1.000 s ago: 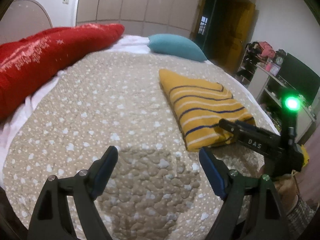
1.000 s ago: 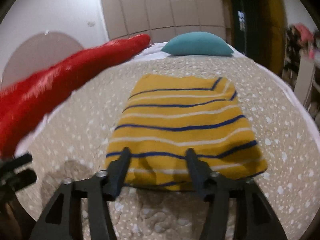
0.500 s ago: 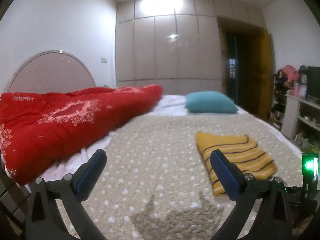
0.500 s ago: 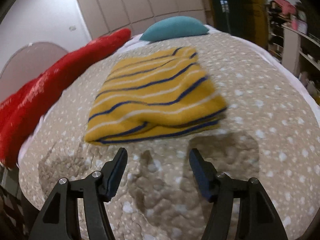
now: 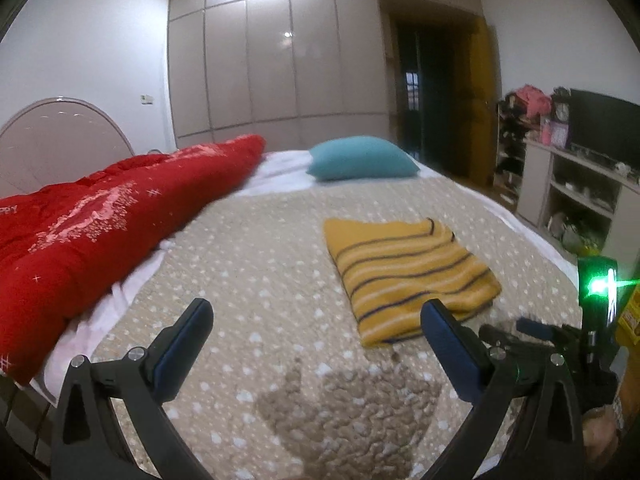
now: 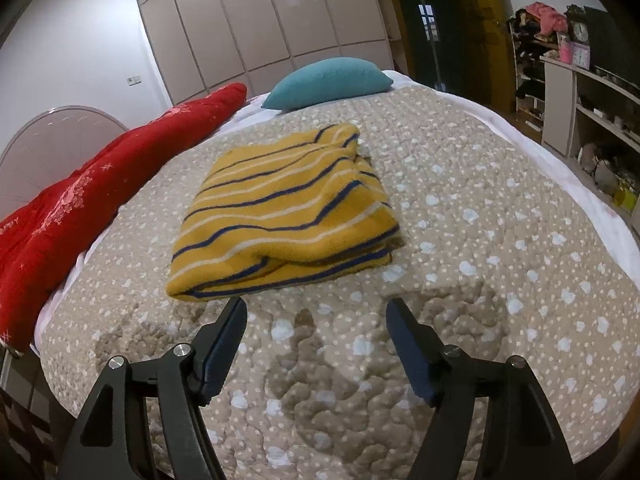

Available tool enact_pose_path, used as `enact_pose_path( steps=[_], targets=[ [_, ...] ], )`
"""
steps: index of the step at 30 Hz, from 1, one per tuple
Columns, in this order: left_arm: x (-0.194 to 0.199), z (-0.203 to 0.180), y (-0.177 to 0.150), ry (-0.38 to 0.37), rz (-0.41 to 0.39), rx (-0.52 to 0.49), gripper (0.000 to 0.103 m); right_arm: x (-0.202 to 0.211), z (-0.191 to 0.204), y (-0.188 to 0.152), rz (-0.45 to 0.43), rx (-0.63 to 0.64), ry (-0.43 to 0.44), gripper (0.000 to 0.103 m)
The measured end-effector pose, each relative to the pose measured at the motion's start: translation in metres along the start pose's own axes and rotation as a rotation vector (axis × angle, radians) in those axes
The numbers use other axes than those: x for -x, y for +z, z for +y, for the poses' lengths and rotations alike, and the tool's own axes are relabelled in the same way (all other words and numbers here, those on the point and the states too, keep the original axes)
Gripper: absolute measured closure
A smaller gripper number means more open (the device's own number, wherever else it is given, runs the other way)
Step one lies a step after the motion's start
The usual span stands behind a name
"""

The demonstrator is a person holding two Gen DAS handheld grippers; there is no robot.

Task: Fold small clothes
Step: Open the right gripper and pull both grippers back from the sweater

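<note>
A yellow garment with navy and white stripes lies folded on the beige dotted bedspread; it also shows in the left wrist view. My right gripper is open and empty, just short of the garment's near edge, above the bedspread. My left gripper is open and empty, to the left of the garment and apart from it. The right gripper's body with a green light shows at the right edge of the left wrist view.
A red quilt lies along the bed's left side. A teal pillow sits at the far end. Shelves with clutter stand to the right of the bed. Wardrobe doors fill the back wall.
Both grippers have pulled back from the garment. The right gripper, which had its fingers at the garment's near edge, now sits clear of it. The garment lies where it was.
</note>
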State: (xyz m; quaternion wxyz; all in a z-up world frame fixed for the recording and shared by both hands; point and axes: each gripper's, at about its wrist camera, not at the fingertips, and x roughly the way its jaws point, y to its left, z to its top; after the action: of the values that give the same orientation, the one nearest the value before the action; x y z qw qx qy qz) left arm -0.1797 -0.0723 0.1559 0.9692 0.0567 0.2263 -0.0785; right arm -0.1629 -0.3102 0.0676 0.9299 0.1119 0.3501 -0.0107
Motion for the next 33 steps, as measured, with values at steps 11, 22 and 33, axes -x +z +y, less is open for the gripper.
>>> enact_pose_path(
  steps=[11, 22, 33],
  targets=[
    [-0.018, -0.013, -0.014, -0.039, 0.086, -0.035, 0.0, -0.01, -0.002, -0.008, 0.02, -0.003, -0.018, 0.024],
    [-0.04, -0.012, -0.028, -0.052, 0.184, -0.011, 0.0, -0.017, -0.001, -0.012, 0.028, 0.007, -0.054, 0.023],
    [-0.057, -0.009, -0.041, -0.06, 0.265, 0.024, 0.0, -0.022, 0.002, -0.017, 0.039, 0.026, -0.07, 0.022]
  ],
)
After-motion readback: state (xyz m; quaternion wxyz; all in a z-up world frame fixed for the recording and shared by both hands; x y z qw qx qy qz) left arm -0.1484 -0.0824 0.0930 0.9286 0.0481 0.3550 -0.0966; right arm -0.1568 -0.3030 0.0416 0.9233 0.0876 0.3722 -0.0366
